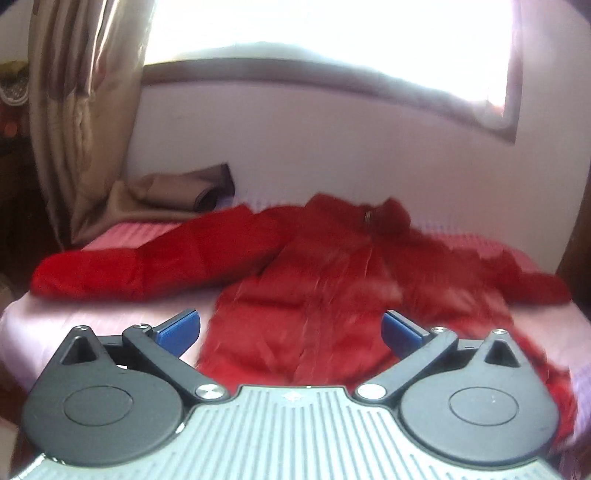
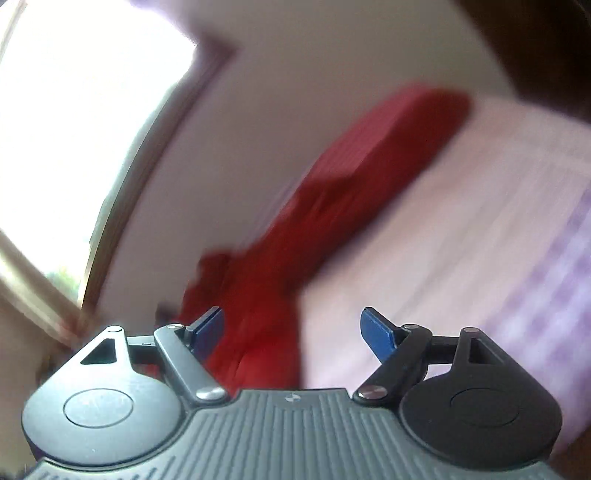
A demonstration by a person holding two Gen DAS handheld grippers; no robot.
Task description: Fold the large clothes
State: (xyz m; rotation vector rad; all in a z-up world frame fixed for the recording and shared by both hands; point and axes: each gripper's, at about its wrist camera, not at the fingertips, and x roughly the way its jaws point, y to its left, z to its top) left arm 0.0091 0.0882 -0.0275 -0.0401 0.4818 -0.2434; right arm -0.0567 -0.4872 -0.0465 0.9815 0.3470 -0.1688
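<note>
A red padded jacket [image 1: 317, 273] lies spread face up on a pink bed [image 1: 74, 317], both sleeves stretched out to the sides. My left gripper [image 1: 291, 328] is open and empty, just above the jacket's near hem. In the right wrist view, which is tilted and blurred, my right gripper [image 2: 293, 330] is open and empty. It hovers beside one red sleeve [image 2: 354, 177] that runs away across the pink sheet [image 2: 461, 236].
A brown curtain [image 1: 85, 110] hangs at the left and its end lies bunched on the bed's far corner [image 1: 177, 188]. A bright window [image 1: 332, 33] and a white wall [image 1: 332, 147] stand behind the bed. Dark furniture [image 1: 14, 206] is at the far left.
</note>
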